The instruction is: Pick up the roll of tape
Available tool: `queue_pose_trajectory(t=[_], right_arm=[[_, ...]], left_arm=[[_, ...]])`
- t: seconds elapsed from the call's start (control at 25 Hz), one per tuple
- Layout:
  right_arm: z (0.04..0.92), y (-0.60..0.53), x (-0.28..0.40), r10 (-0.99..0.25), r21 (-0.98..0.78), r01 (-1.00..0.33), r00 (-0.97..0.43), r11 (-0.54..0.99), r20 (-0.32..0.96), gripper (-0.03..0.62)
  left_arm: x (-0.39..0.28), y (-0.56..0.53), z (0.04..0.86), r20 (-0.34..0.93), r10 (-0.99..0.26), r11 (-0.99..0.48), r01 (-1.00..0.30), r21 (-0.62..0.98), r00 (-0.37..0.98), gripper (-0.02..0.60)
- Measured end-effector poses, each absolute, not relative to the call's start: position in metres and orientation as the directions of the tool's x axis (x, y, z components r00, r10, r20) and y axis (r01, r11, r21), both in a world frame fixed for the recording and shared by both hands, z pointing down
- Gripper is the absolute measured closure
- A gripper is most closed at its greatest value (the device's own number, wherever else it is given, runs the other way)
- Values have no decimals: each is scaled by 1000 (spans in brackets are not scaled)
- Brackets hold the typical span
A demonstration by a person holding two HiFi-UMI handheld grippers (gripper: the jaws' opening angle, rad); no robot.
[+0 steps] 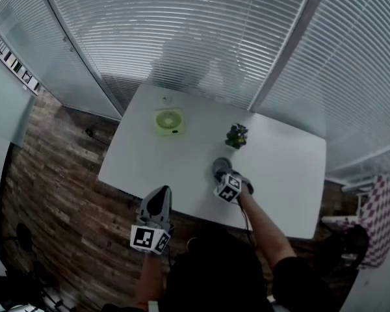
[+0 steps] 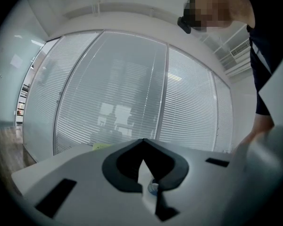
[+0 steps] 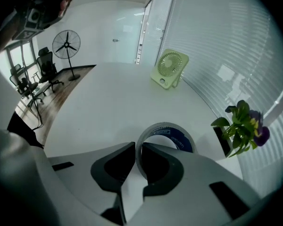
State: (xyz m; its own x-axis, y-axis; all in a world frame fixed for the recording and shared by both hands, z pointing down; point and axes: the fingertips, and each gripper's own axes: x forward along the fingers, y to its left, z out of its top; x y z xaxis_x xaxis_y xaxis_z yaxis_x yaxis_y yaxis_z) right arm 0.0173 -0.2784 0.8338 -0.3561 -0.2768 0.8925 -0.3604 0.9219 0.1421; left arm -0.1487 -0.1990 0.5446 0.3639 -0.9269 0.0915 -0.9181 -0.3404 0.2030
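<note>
The roll of tape (image 3: 180, 138) lies flat on the white table (image 1: 283, 174), towards the near edge and about midway along it, with its open centre facing up, so its axis stands upright and no side of it leads anywhere in particular; the blue inner face shows in the right gripper view. The right gripper (image 3: 138, 147) comes down on it steeply from the near side, the person's forearm stretched out over the table edge and the marker cube uppermost. Its jaws have drawn nearly together on the near wall of the ring, one jaw inside the hole and the other outside, with the wall pinched between them. The left gripper (image 2: 142, 143) is held level at the near left edge of the table, pointing towards the far blinds, its jaw tips meeting with nothing between them. Beyond the tape and a little to the right stands a small potted plant (image 3: 243, 124), and farther off to the left a pale green fan (image 3: 169, 68) sits near the far edge
</note>
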Motion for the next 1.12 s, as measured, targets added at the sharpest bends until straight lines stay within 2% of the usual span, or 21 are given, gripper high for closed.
queue_pose_trajectory(t=[0.48,1.12], right_arm=[[829,-283,26,-350,104,-509,-415,854,840,549],[768,-285,36,-507,93,-662,-468,743,724,551]], left_arm=[[-152,-194,538,61,-924,-360,-910,206,379,575],[-147,-196,538,63,-916,-377,-903,206,396,575]])
